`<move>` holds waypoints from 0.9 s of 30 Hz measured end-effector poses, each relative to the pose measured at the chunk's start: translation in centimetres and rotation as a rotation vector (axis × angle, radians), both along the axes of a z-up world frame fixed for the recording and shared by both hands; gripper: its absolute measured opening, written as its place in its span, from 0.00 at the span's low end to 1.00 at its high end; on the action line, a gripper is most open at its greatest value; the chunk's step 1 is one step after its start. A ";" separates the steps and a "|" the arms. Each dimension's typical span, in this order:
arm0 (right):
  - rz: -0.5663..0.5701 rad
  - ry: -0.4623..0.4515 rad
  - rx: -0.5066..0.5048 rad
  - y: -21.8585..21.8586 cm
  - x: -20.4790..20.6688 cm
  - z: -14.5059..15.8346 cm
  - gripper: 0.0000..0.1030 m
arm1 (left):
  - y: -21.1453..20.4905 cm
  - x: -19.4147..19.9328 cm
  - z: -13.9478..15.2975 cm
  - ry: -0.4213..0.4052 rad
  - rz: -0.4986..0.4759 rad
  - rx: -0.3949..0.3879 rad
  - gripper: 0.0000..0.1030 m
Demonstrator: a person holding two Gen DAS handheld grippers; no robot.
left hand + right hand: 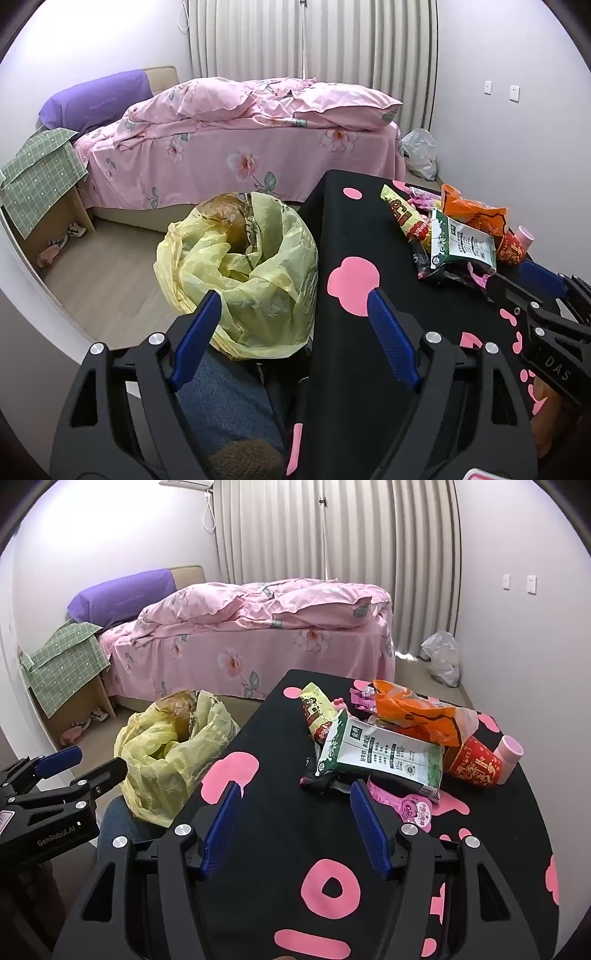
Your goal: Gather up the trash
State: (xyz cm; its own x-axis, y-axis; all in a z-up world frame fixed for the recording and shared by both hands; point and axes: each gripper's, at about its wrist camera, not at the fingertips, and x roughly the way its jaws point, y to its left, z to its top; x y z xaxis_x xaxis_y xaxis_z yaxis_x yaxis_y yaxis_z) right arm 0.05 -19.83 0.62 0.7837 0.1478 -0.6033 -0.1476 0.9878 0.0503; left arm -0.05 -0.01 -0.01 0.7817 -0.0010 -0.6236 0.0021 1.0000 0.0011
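My right gripper hangs over the black table with pink shapes, its blue fingers spread wide with nothing between them; the trash pile lies just ahead and a little to the right of it, the green-and-white packet nearest, close to my right fingertip but apart from it; behind that packet sit a yellow-green and red wrapper, an orange bag, a red paper cup on its side and a pink-capped bottle; a pink tag lies flat beside my right finger; the packet carries Chinese print too small for me to read; my left gripper is spread too, empty, poised at the table's left edge with the yellow bin bag just beyond its left finger, on the floor beside the table; its body reads "GenRobot.AI", and the right one shows "DAS"
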 end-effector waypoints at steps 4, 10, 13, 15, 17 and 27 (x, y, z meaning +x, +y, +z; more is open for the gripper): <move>0.004 -0.004 -0.001 0.0 0.0 0.0 0.56 | 0.2 -0.2 0.2 -0.003 -0.002 -0.009 0.75; 0.002 -0.004 -0.001 0.0 0.0 0.1 0.56 | 0.4 -0.5 0.8 -0.009 -0.006 -0.006 0.75; 0.000 -0.011 -0.002 0.0 0.2 -0.1 0.56 | -0.1 -0.6 0.6 -0.002 -0.012 0.008 0.75; -0.001 -0.015 -0.001 -0.1 0.1 -0.1 0.56 | 0.0 -0.7 0.8 -0.003 -0.011 0.008 0.75; 0.001 -0.013 -0.001 0.0 0.1 0.1 0.56 | 0.0 -0.5 0.7 -0.001 -0.012 0.004 0.75; 0.004 -0.021 0.015 -0.1 -0.2 0.6 0.56 | 0.0 -0.5 0.9 -0.003 -0.014 0.005 0.75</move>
